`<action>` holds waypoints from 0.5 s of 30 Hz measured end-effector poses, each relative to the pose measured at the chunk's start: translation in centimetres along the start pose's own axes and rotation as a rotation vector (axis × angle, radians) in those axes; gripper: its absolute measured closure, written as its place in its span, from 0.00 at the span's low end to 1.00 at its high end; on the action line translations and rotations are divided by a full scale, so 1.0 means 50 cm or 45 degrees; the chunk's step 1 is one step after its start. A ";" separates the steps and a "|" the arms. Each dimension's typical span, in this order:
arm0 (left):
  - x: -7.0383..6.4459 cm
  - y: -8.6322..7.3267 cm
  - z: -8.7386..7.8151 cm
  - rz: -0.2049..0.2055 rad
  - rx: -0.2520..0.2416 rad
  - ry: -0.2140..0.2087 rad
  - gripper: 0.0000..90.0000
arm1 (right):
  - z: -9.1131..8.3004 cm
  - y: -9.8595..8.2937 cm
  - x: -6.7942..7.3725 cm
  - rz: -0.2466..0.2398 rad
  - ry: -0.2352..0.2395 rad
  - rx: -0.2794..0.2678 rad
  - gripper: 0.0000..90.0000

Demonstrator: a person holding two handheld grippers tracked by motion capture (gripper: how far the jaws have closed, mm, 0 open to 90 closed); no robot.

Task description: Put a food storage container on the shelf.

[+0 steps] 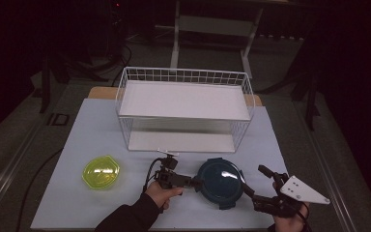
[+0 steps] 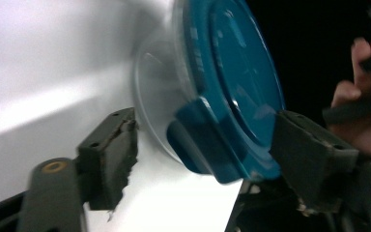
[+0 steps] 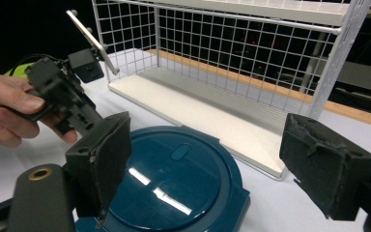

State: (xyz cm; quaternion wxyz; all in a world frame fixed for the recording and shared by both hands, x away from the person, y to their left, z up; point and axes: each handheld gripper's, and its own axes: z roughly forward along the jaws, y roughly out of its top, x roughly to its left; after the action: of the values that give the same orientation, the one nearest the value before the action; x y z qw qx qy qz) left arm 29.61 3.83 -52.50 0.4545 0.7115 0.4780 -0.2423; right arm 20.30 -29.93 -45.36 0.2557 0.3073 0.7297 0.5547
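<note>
- The counter (image 1: 77,145) takes up the middle of the high view, pale and mostly bare.
- A white two-tier wire shelf rack (image 1: 183,108) stands at the upper centre of the high view; both tiers carry nothing, so if the work is to shelve the containers, I judge none of that done yet.
- The teal-lidded round container (image 1: 220,182) sits on the counter at the lower centre of the high view, just in front of the rack and between the two grippers.
- The right gripper (image 1: 257,183) waits at the lower right of the high view with its jaws spread wide, one near the container's right edge, clamping nothing.
- The left gripper (image 1: 197,183) reaches the container's left rim; its jaws stand apart on either side of the lid's latch tab and, as far as I can tell, are not yet closed on it.
- A yellow-green lidded bowl (image 1: 101,172) lies at the lower left of the high view, well apart from both grippers and untouched.
- I judge the work at its start: the grasp itself, any lift and any placing all remain.
- The left gripper view alone shows the clear body under the teal lid and the latch tab (image 2: 200,137) between its jaws.
- The right gripper view alone shows the lid's glossy top and, at the upper left of its frame, the hand (image 3: 7,108) holding the other gripper.
</note>
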 end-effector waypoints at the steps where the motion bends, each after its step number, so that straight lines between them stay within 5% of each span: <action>1: 0.004 0.001 0.002 -0.025 0.002 -0.002 0.34 | 0.000 0.001 0.000 -0.006 -0.005 0.005 0.20; 6: 0.017 -0.001 0.009 -0.125 0.006 -0.055 0.45 | -0.001 0.004 0.002 -0.063 -0.037 0.001 0.17; 10: 0.018 -0.005 0.021 -0.171 0.024 -0.109 0.53 | 0.002 0.006 0.000 -0.045 -0.032 0.022 0.16; 15: 0.019 -0.006 0.020 -0.130 0.020 -0.111 0.56 | 0.008 0.004 -0.008 0.007 0.023 0.088 0.15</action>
State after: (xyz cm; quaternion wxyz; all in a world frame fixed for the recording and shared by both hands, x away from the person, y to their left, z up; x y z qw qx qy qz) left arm 29.84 3.41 -53.82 0.4563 0.6784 0.4916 -0.2996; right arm 20.90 -29.89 -45.25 0.2368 0.3130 0.7498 0.5326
